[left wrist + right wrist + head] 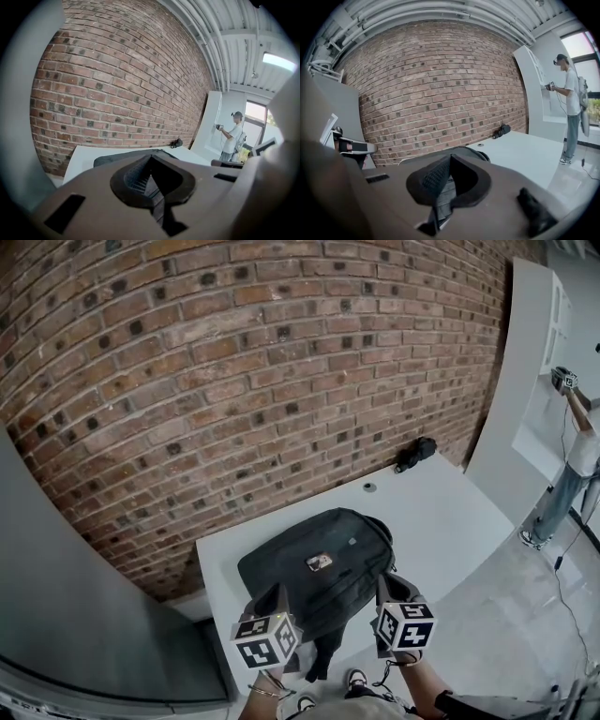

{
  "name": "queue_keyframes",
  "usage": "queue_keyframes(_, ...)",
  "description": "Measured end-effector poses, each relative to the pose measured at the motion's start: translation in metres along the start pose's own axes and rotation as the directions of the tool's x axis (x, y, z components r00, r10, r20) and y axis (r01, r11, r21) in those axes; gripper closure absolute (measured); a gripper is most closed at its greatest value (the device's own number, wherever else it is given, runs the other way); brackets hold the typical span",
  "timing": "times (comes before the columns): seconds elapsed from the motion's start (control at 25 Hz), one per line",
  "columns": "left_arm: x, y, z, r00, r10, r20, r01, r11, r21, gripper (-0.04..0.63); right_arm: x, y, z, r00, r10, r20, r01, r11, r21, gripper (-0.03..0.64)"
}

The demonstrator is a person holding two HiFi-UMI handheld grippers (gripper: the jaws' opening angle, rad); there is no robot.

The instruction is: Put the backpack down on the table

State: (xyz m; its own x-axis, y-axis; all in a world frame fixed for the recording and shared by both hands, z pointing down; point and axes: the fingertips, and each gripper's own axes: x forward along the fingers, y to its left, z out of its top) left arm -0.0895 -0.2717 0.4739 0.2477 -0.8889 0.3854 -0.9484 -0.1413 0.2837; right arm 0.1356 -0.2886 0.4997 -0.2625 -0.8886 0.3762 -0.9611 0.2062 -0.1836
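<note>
Black fabric backpack [291,570] lies flat in the middle of the white worktop [450,521]. It is face up, with a small pale rectangular patch [319,562] at its centre, and its dark straps [317,657] hang off the worktop edge at 6 o'clock, toward me. My left claw [278,592] sits at the backpack's 7 o'clock edge and my right claw [387,582] at its 5 o'clock edge, each with its black-and-white marker cube [266,639] nearest me. In the right gripper view my right claw's jaws stand closed together, clamped on a fold of grey backpack fabric that rises into the slit between the pads. In the left gripper view my left claw's jaws are drawn together too. A dark ribbed strip shows in the slit, and I cannot tell whether it is webbing or the pad itself. At 12 o'clock a red-brown brick wall [234,362] runs behind the worktop. A small round grey disc [369,487] lies on the worktop at 1 o'clock of the backpack, well apart from it. Farther along the same line a small black object [415,452] sits at the far corner by the wall. At 3 o'clock, off the worktop, a person [574,465] in a pale top stands facing a white panel [534,334], one hand raised to it.
</note>
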Motion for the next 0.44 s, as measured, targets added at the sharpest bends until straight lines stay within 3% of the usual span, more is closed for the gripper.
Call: queue_keyframes(0.44,0.013,-0.006,0.004,1.0,-0.018,0.003,0.018,1.0,-0.005,0.583,0.005,-0.011,0.003,1.0,-0.022,-0.003,0.022,1.0,-0.002,0.586)
